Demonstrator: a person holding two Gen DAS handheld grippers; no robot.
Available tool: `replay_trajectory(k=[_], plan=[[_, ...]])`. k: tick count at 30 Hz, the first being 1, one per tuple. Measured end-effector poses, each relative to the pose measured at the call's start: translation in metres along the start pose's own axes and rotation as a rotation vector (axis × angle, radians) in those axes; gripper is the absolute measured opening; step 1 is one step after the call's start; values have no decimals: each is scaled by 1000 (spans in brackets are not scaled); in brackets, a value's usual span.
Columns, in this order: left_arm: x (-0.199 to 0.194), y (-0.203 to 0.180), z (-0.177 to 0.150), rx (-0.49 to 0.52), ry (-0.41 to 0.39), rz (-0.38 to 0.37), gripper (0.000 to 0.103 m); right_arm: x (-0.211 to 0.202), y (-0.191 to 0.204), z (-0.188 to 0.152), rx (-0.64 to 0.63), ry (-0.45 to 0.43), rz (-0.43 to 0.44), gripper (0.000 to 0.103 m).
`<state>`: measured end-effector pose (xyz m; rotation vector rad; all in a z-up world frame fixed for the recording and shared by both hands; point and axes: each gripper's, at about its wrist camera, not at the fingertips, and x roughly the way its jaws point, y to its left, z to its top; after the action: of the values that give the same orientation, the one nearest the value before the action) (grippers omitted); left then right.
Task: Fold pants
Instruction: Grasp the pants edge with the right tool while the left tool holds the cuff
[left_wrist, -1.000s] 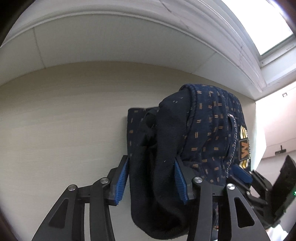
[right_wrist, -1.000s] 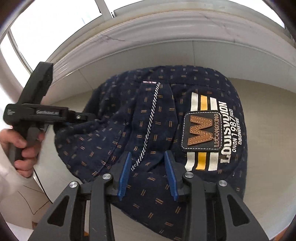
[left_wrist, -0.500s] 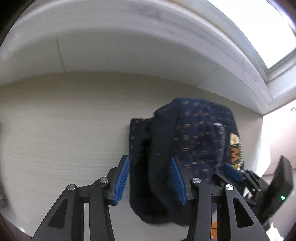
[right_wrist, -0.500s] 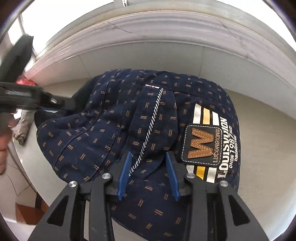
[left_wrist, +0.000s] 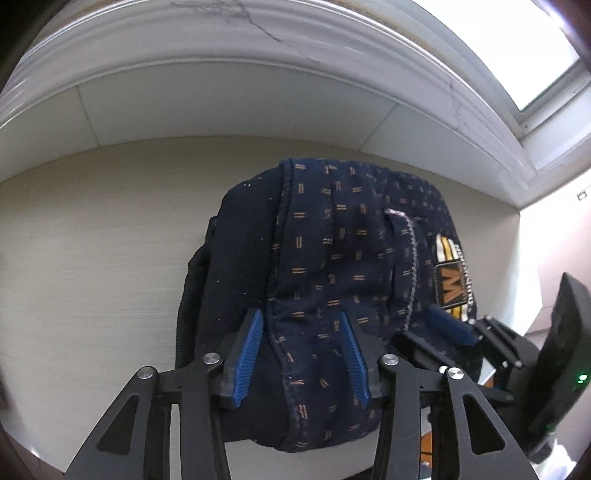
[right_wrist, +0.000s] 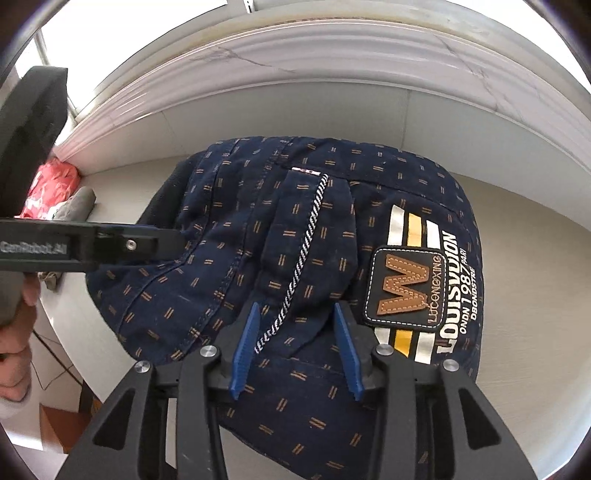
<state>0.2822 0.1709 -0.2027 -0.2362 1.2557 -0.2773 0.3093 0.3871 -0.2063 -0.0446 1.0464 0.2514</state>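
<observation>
Fabric of the pants (right_wrist: 295, 236) bunches between both grippers: the right gripper (right_wrist: 295, 350) grasps the bundle's near edge, the left gripper (left_wrist: 303, 350) its left side, jaws closing, bundle stretching toward the tabletop's (left_wrist: 92, 258) far edge.

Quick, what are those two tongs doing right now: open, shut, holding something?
Left tongs: closed on the navy patterned cloth pants.
Right tongs: pants cloth lies between them; whether they grip it cannot be told.
</observation>
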Motion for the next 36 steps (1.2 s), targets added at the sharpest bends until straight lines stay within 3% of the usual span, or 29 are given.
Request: replay_trajectory(k=[6, 12, 17, 26, 28, 31, 36], plan=[[6, -6, -6, 87, -10, 62, 43, -15, 4, 0, -8, -19, -13, 37], [16, 9, -18, 52, -16, 26, 43, -5, 0, -11, 30, -15, -8, 38], [23, 6, -22, 69, -13, 51, 43, 5, 0, -16, 13, -25, -33, 39], [35, 24, -19, 26, -10, -29, 42, 22, -5, -16, 16, -11, -17, 40], [35, 22, -22, 62, -26, -6, 43, 22, -5, -15, 12, -10, -16, 40], [25, 13, -24, 87, -49, 32, 43, 13, 0, -8, -19, -3, -41, 39], [-9, 13, -31, 79, -88, 4, 43, -21, 0, -6, 10, -18, -13, 40]])
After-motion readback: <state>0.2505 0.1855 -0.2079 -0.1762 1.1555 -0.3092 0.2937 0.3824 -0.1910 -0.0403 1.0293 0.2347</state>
